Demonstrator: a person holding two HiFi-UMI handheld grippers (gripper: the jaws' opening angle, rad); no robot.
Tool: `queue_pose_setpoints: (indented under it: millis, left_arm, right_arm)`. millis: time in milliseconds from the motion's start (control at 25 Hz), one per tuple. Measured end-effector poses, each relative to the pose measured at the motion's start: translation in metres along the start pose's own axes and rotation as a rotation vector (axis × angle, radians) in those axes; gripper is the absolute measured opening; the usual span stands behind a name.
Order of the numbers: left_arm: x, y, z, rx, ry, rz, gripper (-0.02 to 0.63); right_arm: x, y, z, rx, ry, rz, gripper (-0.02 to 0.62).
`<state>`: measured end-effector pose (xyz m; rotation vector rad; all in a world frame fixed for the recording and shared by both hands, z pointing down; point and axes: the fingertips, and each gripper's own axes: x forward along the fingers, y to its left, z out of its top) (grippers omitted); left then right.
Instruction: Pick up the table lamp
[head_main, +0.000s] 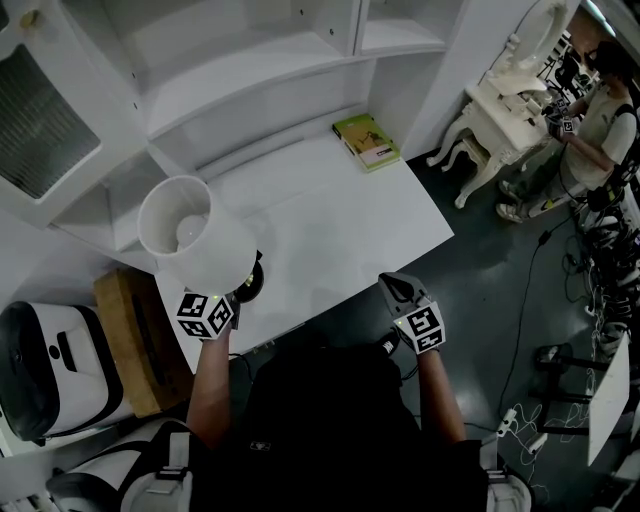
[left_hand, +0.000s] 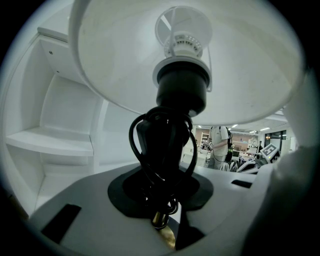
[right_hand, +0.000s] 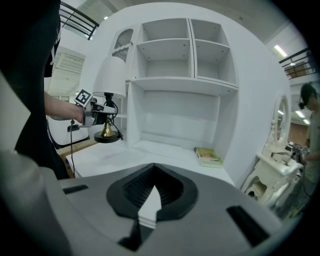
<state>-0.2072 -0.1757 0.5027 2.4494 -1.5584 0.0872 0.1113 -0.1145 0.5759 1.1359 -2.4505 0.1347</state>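
At the near left corner of the plain white surface (head_main: 330, 230) we find the table lamp (head_main: 195, 235) (right_hand: 109, 80), with a white tapered shade, a black bulb socket, a short brass stem and a round black base. It stands upright, and a thin black cord (left_hand: 150, 145) is wound in loops round its stem. We cannot tell whether the base rests on the surface or hangs just clear of it.

The left gripper (head_main: 242, 292) (left_hand: 162, 200) reaches in level from the near side. Its fingers are clamped on the cord-wrapped stem just under the shade, and a little brass shows between them.

The right gripper (head_main: 400, 288) (right_hand: 150, 195) hovers at the surface's near edge, well apart from the lamp. Its fingers meet at their tips with nothing between them.

Toward the far right corner of the surface lies a flat green and yellow book (head_main: 367, 141) (right_hand: 208, 156). A tall white shelf unit (head_main: 250, 60) with open compartments rises along the back of the surface.

Off to the right, across the dark floor, stands a white dressing table (head_main: 505, 100) with curved legs, and a person (head_main: 600, 120) is beside it.
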Motion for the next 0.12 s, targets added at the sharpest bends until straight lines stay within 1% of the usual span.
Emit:
queue_pose_setpoints:
  millis: [120]
  left_arm:
    - [0.0002, -0.0018, 0.0022, 0.003, -0.005, 0.0, 0.101]
  right_arm:
    - [0.0015, -0.0027, 0.0021, 0.0, -0.007, 0.001, 0.006]
